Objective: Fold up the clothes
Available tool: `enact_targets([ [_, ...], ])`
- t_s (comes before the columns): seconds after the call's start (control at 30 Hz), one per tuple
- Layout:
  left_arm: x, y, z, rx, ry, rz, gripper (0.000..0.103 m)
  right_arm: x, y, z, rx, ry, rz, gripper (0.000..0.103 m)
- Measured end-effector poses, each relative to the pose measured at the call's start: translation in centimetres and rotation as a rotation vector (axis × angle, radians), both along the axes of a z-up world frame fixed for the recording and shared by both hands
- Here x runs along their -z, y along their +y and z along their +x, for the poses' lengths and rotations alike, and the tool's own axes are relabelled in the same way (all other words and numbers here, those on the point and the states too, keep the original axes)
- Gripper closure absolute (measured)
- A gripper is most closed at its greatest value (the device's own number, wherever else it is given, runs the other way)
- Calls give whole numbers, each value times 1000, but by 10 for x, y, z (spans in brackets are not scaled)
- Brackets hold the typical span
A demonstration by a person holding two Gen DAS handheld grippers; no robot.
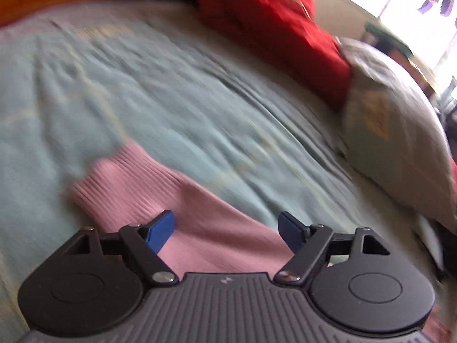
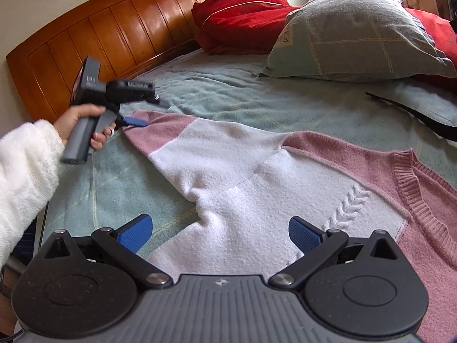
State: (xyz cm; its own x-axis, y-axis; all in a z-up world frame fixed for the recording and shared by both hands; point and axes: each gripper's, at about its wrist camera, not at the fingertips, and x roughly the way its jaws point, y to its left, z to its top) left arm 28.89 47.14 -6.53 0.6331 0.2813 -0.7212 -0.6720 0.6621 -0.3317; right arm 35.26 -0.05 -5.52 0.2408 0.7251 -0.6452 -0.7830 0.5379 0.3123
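Note:
A pink and white knit sweater [image 2: 245, 171] lies spread on the teal bedsheet [image 2: 222, 91], its V-neck [image 2: 408, 177] at the right. The pink ribbed sleeve end [image 1: 148, 183] reaches out to the left. My left gripper [image 1: 227, 228] hovers over this sleeve with its blue pads [image 1: 161, 230] wide apart and not pressing the cloth. The right wrist view shows the left gripper [image 2: 134, 121] at the sleeve cuff, held by a hand in a white fluffy sleeve [image 2: 25, 177]. My right gripper [image 2: 220, 230] stands open above the white body of the sweater, holding nothing.
A wooden headboard [image 2: 114, 28] runs along the far side. A red pillow [image 2: 242, 14] and a grey-green checked pillow [image 2: 357, 34] lie at the head of the bed. A black strap [image 2: 414, 117] lies on the sheet at the right.

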Motion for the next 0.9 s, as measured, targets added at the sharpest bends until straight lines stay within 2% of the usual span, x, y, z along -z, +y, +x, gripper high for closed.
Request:
enact_targets([
  [0.1, -3, 2, -2, -41, 3, 15, 24, 0, -2, 3, 11, 6, 3, 0],
  [0.2, -16, -20, 5, 11, 57, 64, 24, 0, -3, 4, 17, 10, 5, 0],
  [0.37, -32, -90, 6, 314, -16, -35, 21, -6, -7, 3, 6, -3, 16, 0],
  [0.47, -29, -138, 7, 480, -74, -165, 21, -11, -11, 4, -2, -12, 21, 0],
  [0.53, -24, -161, 7, 546, -113, -261, 20, -12, -14, 6, -3, -11, 10, 0],
  [0.6, -17, -178, 8, 586, -113, -317, 19, -14, -17, 9, -4, -9, -3, 0],
  [0.73, 1, -187, 10, 552, -54, -319, 19, -14, -19, 11, 2, -10, -18, 0],
  [0.83, 8, -175, -6, 510, -78, -335, 19, -15, -21, 10, -11, -22, -37, 0],
  [0.9, 5, -167, -14, 468, -67, -303, 19, -16, -22, 11, -11, -35, -51, 0],
])
